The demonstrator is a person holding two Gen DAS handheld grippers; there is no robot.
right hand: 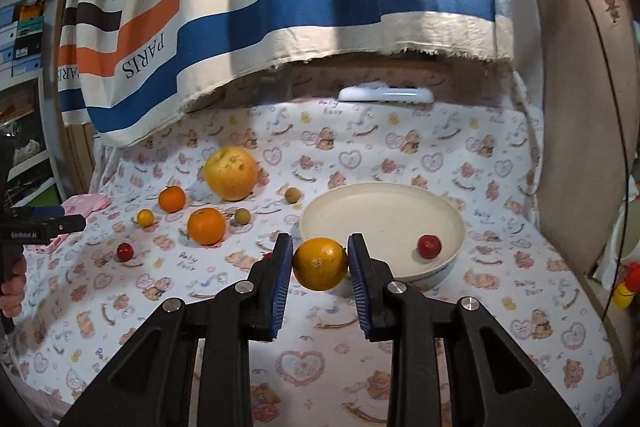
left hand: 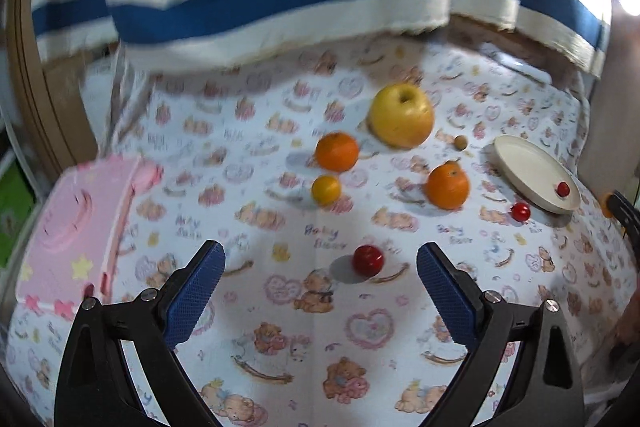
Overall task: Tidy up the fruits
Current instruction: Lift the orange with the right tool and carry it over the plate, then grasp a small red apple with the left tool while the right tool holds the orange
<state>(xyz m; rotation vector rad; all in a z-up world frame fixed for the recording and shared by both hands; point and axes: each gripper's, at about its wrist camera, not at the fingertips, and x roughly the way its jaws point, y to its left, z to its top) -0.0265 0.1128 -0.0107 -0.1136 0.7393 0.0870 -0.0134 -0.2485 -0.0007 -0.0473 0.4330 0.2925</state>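
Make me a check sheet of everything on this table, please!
Surface: bear-print cloth over the table.
Job's things: cream plate with one red fruit in it; loose on the cloth are a yellow apple, two oranges, a small yellow fruit, a red fruit and two small brown fruits.
Clutter: pink box, white object at the back.
Grippers: left gripper open, empty; right gripper shut on an orange fruit.
Cables: dark cord at right.
Surroundings: striped curtain, shelves.
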